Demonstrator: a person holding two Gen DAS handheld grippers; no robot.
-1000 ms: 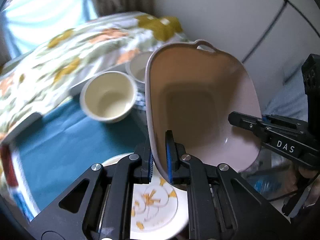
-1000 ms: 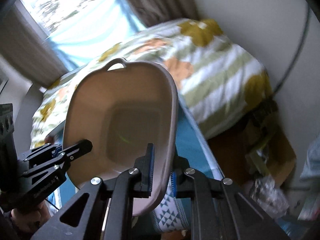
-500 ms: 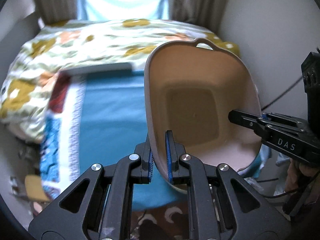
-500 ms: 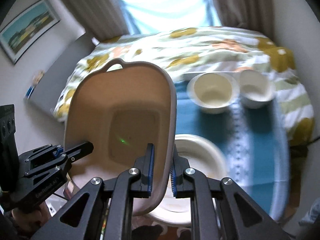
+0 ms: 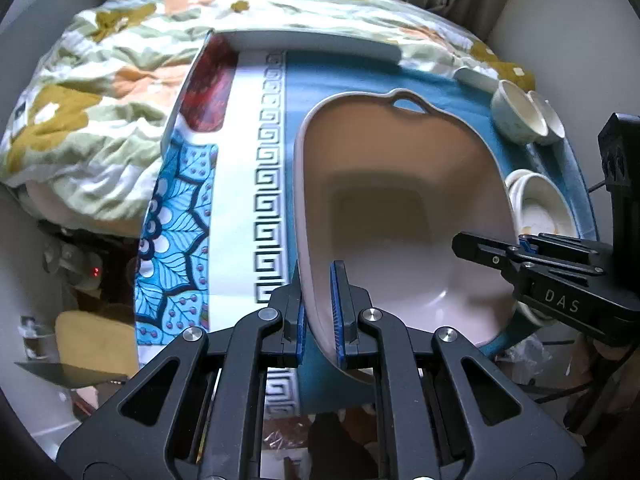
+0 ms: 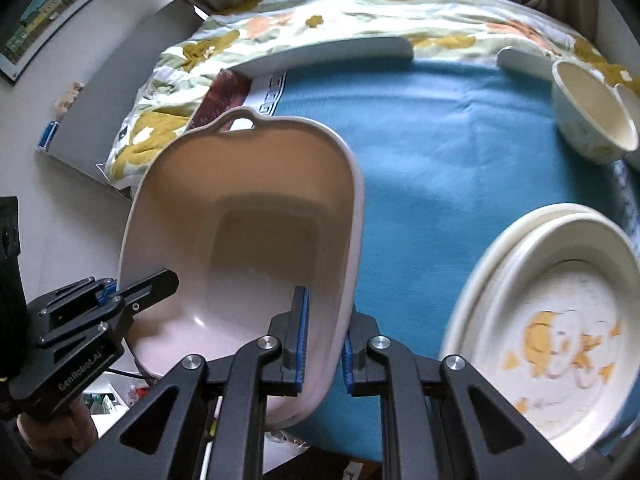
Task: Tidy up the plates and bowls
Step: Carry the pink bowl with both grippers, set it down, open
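A pale pink plastic basin [image 5: 400,208] with a loop handle at its far end hangs over the blue tablecloth [image 6: 460,152], empty inside. My left gripper [image 5: 318,312] is shut on its left rim. My right gripper [image 6: 324,336] is shut on the opposite rim, and it also shows in the left wrist view as the right gripper [image 5: 516,246]. The left gripper [image 6: 116,292] appears at the basin's left side in the right wrist view. A stack of cream plates [image 6: 552,320] with an orange print lies to the basin's right. Two cream bowls [image 6: 588,116] stand at the far right.
The table's left part carries a patterned white, blue and red cloth [image 5: 240,184]. A white raised edge [image 5: 312,44] runs along the far side. A flowered quilt [image 5: 100,80] lies behind and to the left. Clutter lies on the floor [image 5: 80,272] at the left.
Both grippers have carried the basin sideways and a little lower, so that it now hangs over the blue cloth left of the plates. The grips on both rims are unchanged.
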